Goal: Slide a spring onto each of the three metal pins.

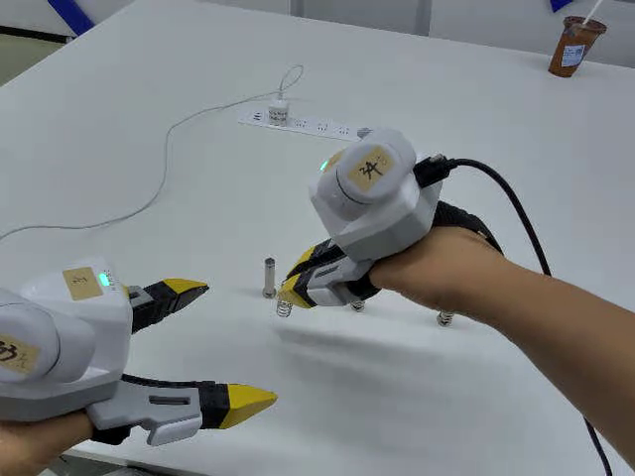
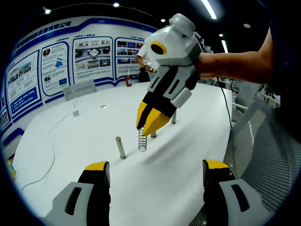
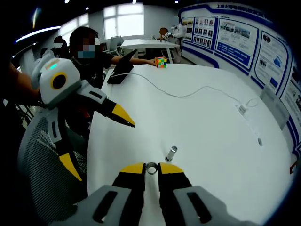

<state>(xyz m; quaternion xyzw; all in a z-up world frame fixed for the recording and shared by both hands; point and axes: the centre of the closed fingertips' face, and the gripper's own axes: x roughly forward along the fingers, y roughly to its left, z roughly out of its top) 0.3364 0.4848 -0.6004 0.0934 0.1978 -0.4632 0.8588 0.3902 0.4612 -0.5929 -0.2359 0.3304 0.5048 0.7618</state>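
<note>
1. lower left of the head view: left gripper [image 1: 218, 345], jaws spread wide, nothing between them, held above the white table [image 1: 417, 397].
2. just beyond, at frame centre: right gripper [image 1: 294, 294], angled down, yellow tips pinched onto the top of a spring [image 1: 284, 308].
3. bottom centre of the right gripper view: same spring end-on, a small ring [image 3: 151, 167] clamped between the two tips.
4. middle of the left gripper view: spring [image 2: 142, 140] hanging upright from those tips, lower end at the tabletop; touching or not, cannot tell.
5. just left of the spring in the head view: bare metal pin [image 1: 269, 278], upright, apart from the coil.
6. right of the tips, under the hand: second spring [image 1: 357, 305] and third spring [image 1: 445, 317], both upright; too small to tell what stands inside.
7. farther up: power strip [image 1: 298, 124] with white cable [image 1: 164, 169].
8. upper right corner: brown cup [image 1: 575, 45].
</note>
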